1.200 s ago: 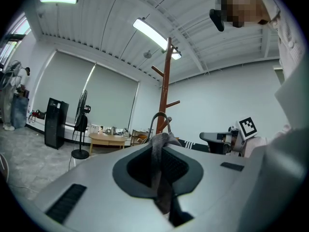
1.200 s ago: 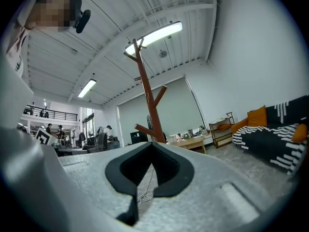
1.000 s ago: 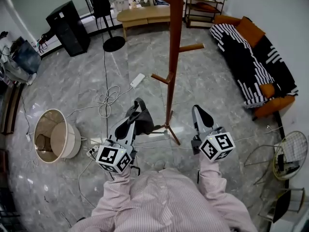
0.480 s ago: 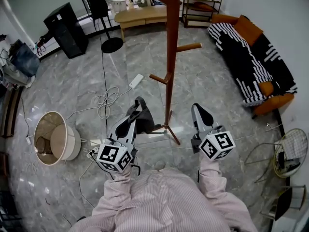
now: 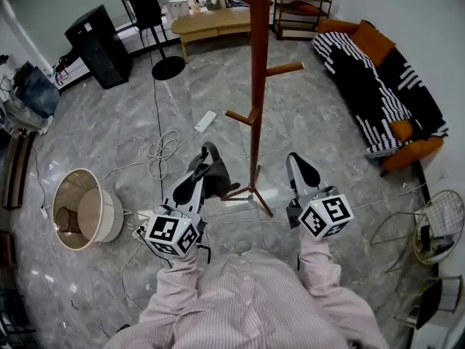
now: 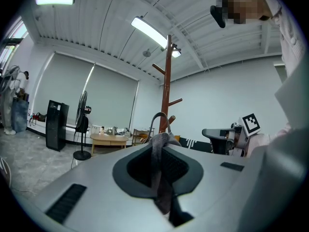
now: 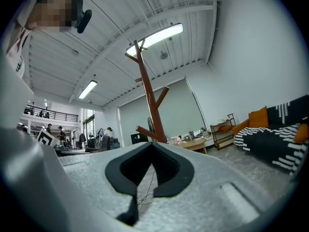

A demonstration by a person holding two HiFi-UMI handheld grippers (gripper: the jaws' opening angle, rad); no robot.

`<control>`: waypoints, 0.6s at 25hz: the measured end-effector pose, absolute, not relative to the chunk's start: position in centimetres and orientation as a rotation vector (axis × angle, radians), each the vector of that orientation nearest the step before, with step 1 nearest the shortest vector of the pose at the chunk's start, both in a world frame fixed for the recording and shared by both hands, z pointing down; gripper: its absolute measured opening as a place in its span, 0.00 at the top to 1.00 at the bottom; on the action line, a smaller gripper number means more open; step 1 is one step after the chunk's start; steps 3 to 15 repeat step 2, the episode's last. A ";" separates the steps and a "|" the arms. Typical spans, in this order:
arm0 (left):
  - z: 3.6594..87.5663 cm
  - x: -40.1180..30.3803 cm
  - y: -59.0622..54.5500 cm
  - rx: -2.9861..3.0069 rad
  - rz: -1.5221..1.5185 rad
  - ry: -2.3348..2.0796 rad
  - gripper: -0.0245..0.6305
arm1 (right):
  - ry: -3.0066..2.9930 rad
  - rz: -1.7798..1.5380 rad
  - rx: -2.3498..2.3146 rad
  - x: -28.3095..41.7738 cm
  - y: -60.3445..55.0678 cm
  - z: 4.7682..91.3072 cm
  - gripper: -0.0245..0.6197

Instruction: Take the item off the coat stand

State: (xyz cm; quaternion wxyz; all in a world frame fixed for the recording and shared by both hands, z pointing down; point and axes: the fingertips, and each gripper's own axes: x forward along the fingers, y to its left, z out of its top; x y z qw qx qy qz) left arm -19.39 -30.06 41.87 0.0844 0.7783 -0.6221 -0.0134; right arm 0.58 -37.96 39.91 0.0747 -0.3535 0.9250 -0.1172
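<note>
The brown wooden coat stand (image 5: 256, 86) rises from the floor just ahead of me, and its pegs are bare. My left gripper (image 5: 208, 155) is to the left of its foot, shut on a dark grey strap item (image 5: 216, 179) that droops from the jaws. In the left gripper view the strap (image 6: 159, 151) runs between the closed jaws and loops above them, with the stand (image 6: 166, 86) behind. My right gripper (image 5: 294, 160) is to the right of the stand's foot. Its jaws meet at the tips with nothing between them (image 7: 152, 146). The stand (image 7: 149, 100) shows beyond.
A round beige shade (image 5: 81, 208) lies on the floor at left. White cables (image 5: 163, 147) and a power strip (image 5: 206, 120) lie ahead. A striped sofa (image 5: 385, 86) is at right, a wire chair (image 5: 436, 231) near right, and a black speaker (image 5: 98, 35) and low wooden table (image 5: 214, 22) stand at the back.
</note>
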 end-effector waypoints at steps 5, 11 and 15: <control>41.9 -19.4 -30.1 2.321 -0.040 -1.855 0.94 | 2.774 -0.353 -1.062 0.6 -38.0 39.9 0.95; 41.9 -19.4 -30.1 2.321 -0.040 -1.855 0.94 | 2.774 -0.353 -1.062 0.6 -38.0 39.9 0.95; 41.9 -19.4 -30.1 2.321 -0.040 -1.855 0.94 | 2.774 -0.353 -1.062 0.6 -38.0 39.9 0.95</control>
